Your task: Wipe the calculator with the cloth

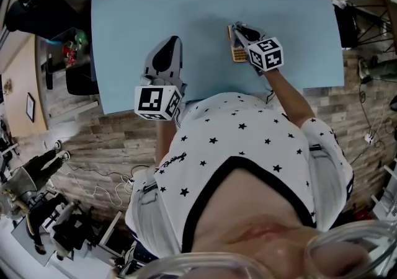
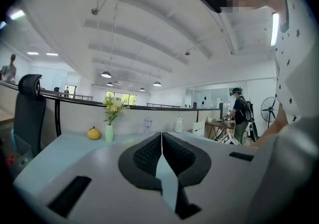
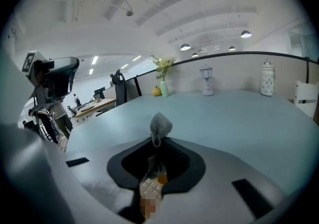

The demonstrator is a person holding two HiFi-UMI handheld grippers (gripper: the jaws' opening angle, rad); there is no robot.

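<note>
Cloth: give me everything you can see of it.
The cloth is a small grey piece that looks like soft woven fabric. It is bunched up and pinched between the shut jaws of the right hand-held gripper, with a crumpled tuft sticking out past the tips. Behind the tuft, the calculator shows between the jaws with pale keys and one orange key. Whether the cloth touches it cannot be told.

We see a pale blue table (image 1: 155, 5), and near its far edge 1 yellow gourd (image 2: 93, 133) just beside 1 flower vase (image 2: 109, 132).
</note>
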